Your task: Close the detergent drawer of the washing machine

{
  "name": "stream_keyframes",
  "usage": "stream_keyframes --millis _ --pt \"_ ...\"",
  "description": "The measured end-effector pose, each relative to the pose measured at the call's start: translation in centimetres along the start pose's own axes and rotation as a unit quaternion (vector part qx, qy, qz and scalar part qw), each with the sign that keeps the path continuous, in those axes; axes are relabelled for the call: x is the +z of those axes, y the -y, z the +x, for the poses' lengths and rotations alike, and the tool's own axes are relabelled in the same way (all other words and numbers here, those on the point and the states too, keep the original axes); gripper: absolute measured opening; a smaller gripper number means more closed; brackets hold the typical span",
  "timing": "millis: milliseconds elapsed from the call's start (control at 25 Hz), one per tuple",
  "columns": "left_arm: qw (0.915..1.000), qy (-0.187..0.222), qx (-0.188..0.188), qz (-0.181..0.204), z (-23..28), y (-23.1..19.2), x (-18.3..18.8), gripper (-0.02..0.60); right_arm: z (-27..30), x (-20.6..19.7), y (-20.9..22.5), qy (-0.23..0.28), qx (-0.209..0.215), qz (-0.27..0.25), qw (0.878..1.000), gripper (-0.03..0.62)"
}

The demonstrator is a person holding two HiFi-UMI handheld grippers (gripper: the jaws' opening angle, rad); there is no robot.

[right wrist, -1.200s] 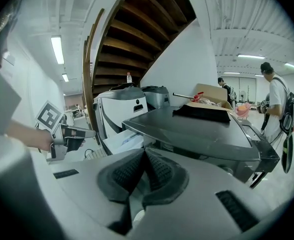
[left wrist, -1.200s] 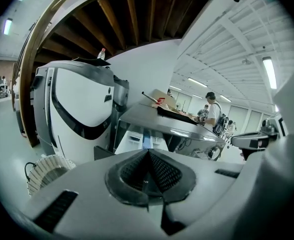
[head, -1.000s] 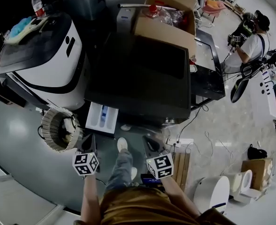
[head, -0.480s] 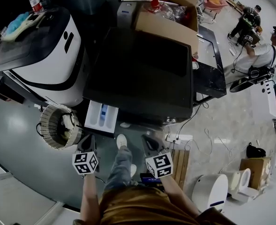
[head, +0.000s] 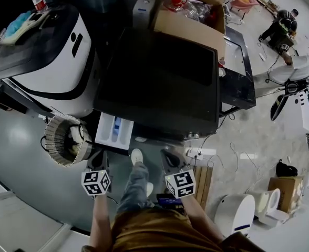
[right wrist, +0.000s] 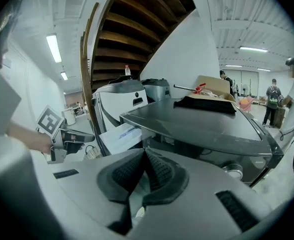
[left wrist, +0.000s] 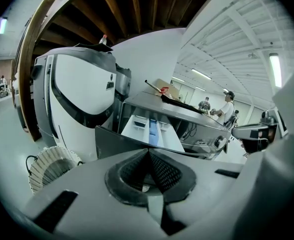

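The dark washing machine (head: 160, 77) stands in front of me, and its white detergent drawer (head: 114, 132) with a blue insert is pulled out at the front left. The drawer (left wrist: 149, 131) lies just beyond the left gripper's tips in the left gripper view. It shows as a white tray (right wrist: 121, 134) in the right gripper view. My left gripper (head: 98, 160) hovers just below the drawer, shut and empty. My right gripper (head: 167, 160) is held right of the drawer, below the machine's front, shut and empty too.
A white and black appliance (head: 49, 62) stands to the left, with a wicker basket (head: 65, 140) at its foot. A cardboard box (head: 188, 14) sits behind the washer. A power strip (head: 202, 154), cables and a wooden pallet lie on the floor right. People (head: 296, 70) work far right.
The view has shifted slightly. Both grippers stay about where they were below the drawer. The people at far right have moved.
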State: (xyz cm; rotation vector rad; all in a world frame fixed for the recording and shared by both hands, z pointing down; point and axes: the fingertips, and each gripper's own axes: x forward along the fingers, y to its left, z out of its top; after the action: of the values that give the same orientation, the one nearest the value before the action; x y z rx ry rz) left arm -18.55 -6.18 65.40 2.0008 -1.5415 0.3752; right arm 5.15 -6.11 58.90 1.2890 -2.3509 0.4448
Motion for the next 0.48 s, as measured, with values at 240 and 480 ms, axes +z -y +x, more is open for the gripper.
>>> stream_keyframes --millis 240,480 --pt "1.0 -0.002 0.002 -0.006 0.1 0.1 0.0 0.025 0.5 -0.1 0.6 -0.003 0.001 0.003 1.0 0.012" --pt "0.9999 -0.005 0.002 -0.009 0.1 0.1 0.1 0.025 1.1 -0.1 0.2 -0.004 0.01 0.007 1.0 0.012"
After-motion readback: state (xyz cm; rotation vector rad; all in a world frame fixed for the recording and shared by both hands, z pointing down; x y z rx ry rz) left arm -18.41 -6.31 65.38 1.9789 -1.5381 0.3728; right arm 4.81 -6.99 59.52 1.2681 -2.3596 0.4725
